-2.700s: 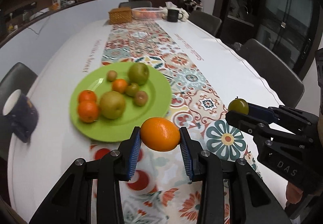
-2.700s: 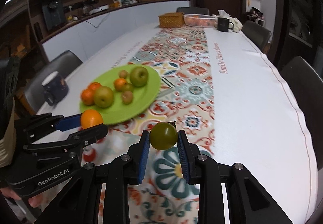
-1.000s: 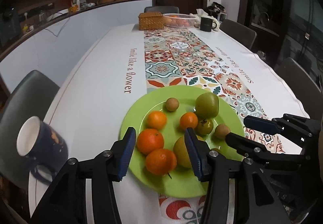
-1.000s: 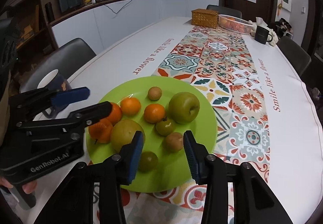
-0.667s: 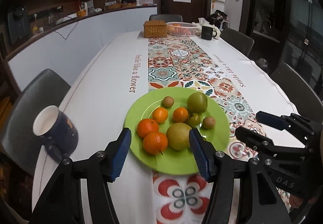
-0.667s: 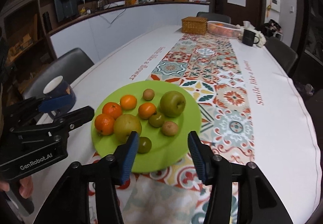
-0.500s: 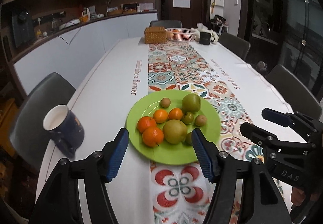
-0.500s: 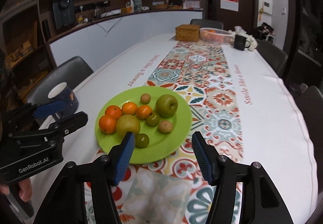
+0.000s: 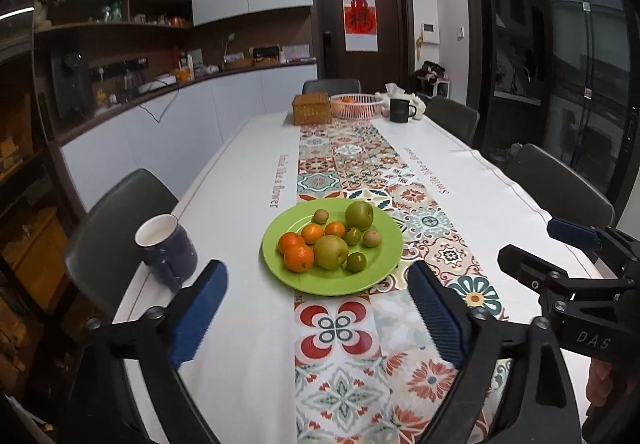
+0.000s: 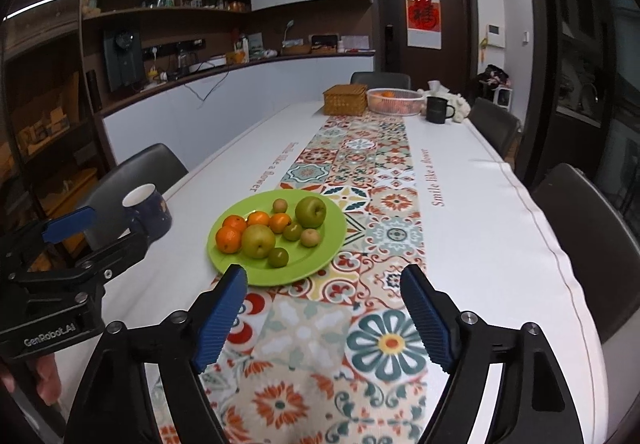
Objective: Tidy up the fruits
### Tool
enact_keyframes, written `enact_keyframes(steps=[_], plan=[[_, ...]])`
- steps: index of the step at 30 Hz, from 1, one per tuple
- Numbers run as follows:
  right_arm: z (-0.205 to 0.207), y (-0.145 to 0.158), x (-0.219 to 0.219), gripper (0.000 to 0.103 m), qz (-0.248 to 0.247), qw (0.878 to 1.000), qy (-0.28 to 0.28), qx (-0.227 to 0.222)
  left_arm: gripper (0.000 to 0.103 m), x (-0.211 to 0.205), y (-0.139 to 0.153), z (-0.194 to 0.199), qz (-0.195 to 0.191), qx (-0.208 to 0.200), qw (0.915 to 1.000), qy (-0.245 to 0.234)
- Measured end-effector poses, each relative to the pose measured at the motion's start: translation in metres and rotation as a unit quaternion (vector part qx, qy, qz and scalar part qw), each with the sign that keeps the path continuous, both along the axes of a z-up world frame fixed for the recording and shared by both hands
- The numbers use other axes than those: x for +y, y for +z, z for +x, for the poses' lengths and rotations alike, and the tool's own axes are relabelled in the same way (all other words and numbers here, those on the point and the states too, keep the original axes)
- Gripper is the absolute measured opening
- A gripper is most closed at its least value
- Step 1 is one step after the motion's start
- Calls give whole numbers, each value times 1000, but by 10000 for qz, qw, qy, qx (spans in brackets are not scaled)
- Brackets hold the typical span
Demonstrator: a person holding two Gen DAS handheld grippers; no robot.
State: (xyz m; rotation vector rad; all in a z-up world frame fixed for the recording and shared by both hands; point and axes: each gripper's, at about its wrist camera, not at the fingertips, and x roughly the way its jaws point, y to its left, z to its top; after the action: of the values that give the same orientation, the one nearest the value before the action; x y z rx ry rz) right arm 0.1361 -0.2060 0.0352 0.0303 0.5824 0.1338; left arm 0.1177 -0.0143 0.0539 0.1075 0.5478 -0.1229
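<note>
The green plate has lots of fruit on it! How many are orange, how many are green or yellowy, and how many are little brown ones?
On the green plate:
Orange fruits: 4
Green or yellow-green fruits: 4
Small brown fruits: 2
Total: 10

Left gripper (image 9: 316,296) spread wide, empty, short of green plate (image 9: 384,264) heaped with fruit; mug (image 9: 166,250) left; right gripper (image 9: 560,248) beside.
</note>
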Motion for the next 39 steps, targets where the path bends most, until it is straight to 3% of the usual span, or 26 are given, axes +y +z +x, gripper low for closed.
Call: enact_keyframes(steps=[4, 17, 39], plan=[[-22, 3, -7, 86, 8, 9999, -153, -63, 103, -2, 4, -18, 60, -81, 9999, 18], [-68, 0, -13, 86, -49, 9993, -346, -127, 103, -6, -2, -53, 132, -116, 9998, -45], [-82, 5, -13, 86, -12, 9990, -373, -240, 103, -5, 4, -67, 73, -202, 9998, -43]])
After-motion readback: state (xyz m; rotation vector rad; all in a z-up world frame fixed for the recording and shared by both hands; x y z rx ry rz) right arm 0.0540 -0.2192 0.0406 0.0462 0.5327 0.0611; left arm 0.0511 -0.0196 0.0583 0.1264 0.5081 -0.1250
